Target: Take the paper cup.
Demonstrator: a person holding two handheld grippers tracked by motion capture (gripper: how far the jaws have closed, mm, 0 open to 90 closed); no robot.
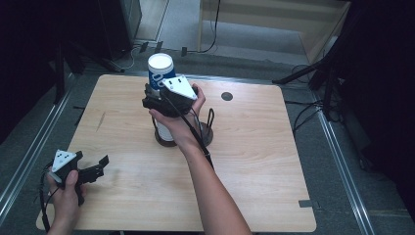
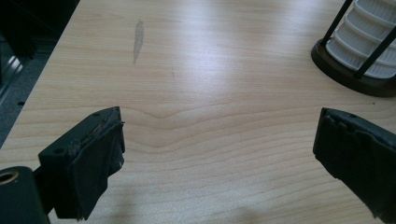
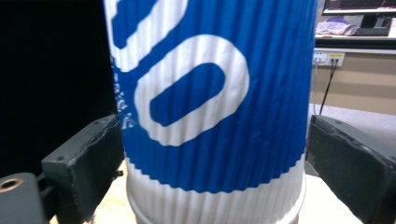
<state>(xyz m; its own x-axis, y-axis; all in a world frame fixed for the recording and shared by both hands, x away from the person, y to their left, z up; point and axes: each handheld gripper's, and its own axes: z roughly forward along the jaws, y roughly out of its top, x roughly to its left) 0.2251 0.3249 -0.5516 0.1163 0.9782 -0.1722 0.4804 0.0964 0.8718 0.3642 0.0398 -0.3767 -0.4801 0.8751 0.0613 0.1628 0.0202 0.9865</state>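
While the left tongs (image 1: 93, 166) rest wide open near the counter's (image 1: 254, 147) front left corner, the right tongs (image 3: 212, 154) sit spread around the blue-and-white ribbed paper cup (image 3: 210, 93), not squeezing it.

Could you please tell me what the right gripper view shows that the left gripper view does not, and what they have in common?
Right gripper view: the blue and white ribbed cup up close, standing between the jaws of the right gripper, which flank its sides; whether they press it I cannot tell. A desk with a monitor base sits behind.

Left gripper view: bare wooden table with a grey smear, the open left gripper holding nothing, and the dark wire holder around white ribbed cups.

Shared: two black jaws rising from below, spread apart.
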